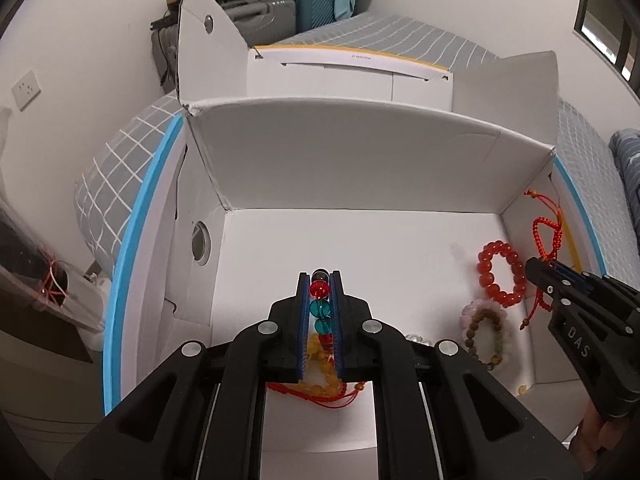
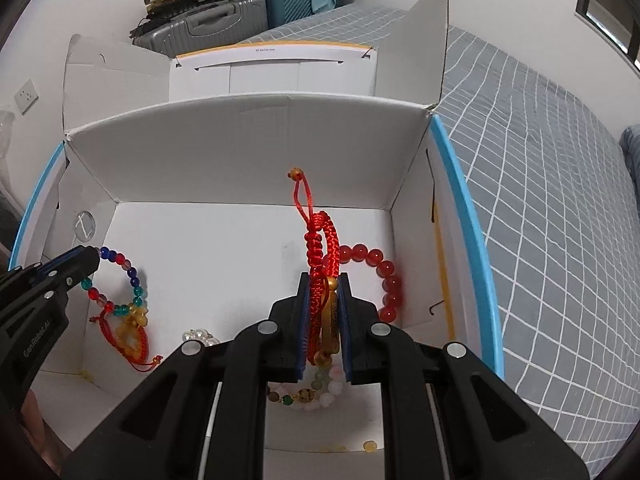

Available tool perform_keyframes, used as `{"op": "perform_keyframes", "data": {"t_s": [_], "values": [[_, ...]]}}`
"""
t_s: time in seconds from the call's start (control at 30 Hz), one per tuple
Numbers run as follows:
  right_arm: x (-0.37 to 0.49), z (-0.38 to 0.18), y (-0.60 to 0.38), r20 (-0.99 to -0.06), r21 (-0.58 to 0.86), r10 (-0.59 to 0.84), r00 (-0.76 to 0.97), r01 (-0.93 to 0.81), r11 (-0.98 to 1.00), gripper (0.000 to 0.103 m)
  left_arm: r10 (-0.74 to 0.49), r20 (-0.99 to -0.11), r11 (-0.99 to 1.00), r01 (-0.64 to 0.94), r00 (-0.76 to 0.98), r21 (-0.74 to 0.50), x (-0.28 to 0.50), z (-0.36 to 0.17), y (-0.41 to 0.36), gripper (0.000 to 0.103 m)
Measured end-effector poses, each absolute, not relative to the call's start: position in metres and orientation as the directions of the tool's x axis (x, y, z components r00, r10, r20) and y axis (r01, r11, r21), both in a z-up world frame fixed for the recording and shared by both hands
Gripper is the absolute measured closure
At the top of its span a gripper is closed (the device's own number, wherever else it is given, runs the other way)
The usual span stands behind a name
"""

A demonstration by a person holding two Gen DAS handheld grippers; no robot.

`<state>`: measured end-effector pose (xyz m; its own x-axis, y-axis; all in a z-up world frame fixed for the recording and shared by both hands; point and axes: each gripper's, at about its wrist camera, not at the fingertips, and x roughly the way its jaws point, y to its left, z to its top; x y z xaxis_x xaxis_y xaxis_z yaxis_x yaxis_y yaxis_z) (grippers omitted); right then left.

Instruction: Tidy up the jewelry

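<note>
Both grippers are inside an open white cardboard box point(image 1: 360, 168). My left gripper point(image 1: 320, 280) is shut on a multicoloured bead bracelet point(image 1: 321, 300) with red, teal and dark beads; it shows from the side in the right wrist view point(image 2: 120, 276). My right gripper point(image 2: 325, 280) is shut on a red woven cord bracelet point(image 2: 320, 248) with a gold charm, its cord standing up; it also shows in the left wrist view point(image 1: 546, 232). A red bead bracelet point(image 1: 502, 274) lies on the box floor between the grippers.
A yellow bead and red cord bracelet point(image 2: 134, 336), a pink and green bead bracelet point(image 1: 486, 334) and a pearl piece point(image 2: 198, 336) lie on the box floor point(image 2: 224, 248). The box stands on a grey checked bed point(image 2: 540, 160). Suitcases point(image 2: 224, 20) stand behind.
</note>
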<state>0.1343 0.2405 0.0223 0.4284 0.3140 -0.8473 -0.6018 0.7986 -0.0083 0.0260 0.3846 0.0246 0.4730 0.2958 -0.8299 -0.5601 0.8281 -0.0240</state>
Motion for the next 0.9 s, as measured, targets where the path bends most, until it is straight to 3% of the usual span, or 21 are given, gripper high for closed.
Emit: {"op": "perform_keyframes", "data": {"t_s": [0.23, 0.33, 0.4, 0.47, 0.57, 0.7, 0.73, 0.9], "values": [[0.136, 0.024, 0.244, -0.850, -0.009, 0.313, 0.423, -0.607, 0.795, 0.088, 0.286, -0.836, 0.835, -0.550, 0.468, -0.022, 0.029, 0.027, 0.382, 0.093], [0.132, 0.029, 0.242, -0.838, -0.013, 0.324, 0.438, -0.610, 0.792, 0.074, 0.286, -0.830, 0.837, -0.547, 0.478, -0.027, 0.025, 0.032, 0.379, 0.091], [0.128, 0.036, 0.240, -0.826, -0.015, 0.334, 0.453, -0.611, 0.791, 0.060, 0.294, -0.820, 0.837, -0.547, 0.491, -0.027, 0.020, 0.041, 0.375, 0.082], [0.121, 0.045, 0.236, -0.809, -0.019, 0.348, 0.474, -0.613, 0.790, 0.053, 0.301, -0.801, 0.835, -0.549, 0.517, -0.042, 0.013, 0.052, 0.370, 0.054], [0.111, 0.062, 0.224, -0.775, -0.013, 0.377, 0.507, -0.610, 0.793, 0.034, 0.335, -0.763, 0.832, -0.553, 0.553, -0.036, -0.003, 0.069, 0.359, 0.034], [0.087, 0.087, 0.204, -0.713, -0.020, 0.411, 0.568, -0.602, 0.798, 0.012, 0.357, -0.710, 0.838, -0.544, 0.607, -0.044, -0.026, 0.086, 0.343, 0.015], [0.082, 0.092, 0.199, -0.696, -0.023, 0.418, 0.584, -0.599, 0.800, 0.009, 0.370, -0.684, 0.843, -0.537, 0.629, -0.037, -0.035, 0.091, 0.336, 0.006], [0.045, 0.110, 0.174, -0.642, -0.015, 0.444, 0.625, -0.590, 0.807, 0.008, 0.403, -0.638, 0.843, -0.538, 0.656, -0.021, -0.070, 0.101, 0.316, 0.006]]}}
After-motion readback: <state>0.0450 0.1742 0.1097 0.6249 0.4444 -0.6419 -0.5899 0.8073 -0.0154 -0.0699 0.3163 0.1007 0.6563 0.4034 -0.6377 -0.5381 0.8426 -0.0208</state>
